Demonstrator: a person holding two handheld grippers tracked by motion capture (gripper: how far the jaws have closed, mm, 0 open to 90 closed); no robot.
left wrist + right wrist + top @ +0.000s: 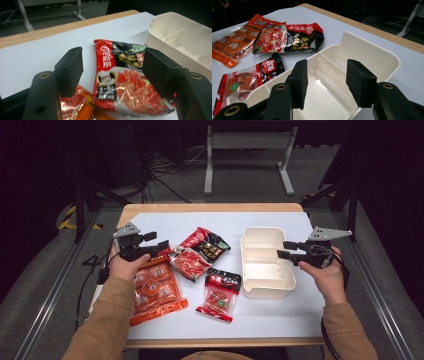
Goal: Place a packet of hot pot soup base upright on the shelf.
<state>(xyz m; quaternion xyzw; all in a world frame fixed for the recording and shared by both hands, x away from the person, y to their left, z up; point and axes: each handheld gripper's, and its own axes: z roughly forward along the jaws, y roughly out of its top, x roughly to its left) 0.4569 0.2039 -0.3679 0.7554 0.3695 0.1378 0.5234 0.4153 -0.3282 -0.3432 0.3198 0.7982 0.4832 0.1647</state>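
High view: red-black packet (200, 252) lies apart from cream bin (265, 290), white table between.

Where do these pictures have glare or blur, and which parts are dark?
High view: the room beyond the table is dark. Left gripper view: glare on the red and black packet, edges slightly soft. Right gripper view: a bright patch inside the white bin.
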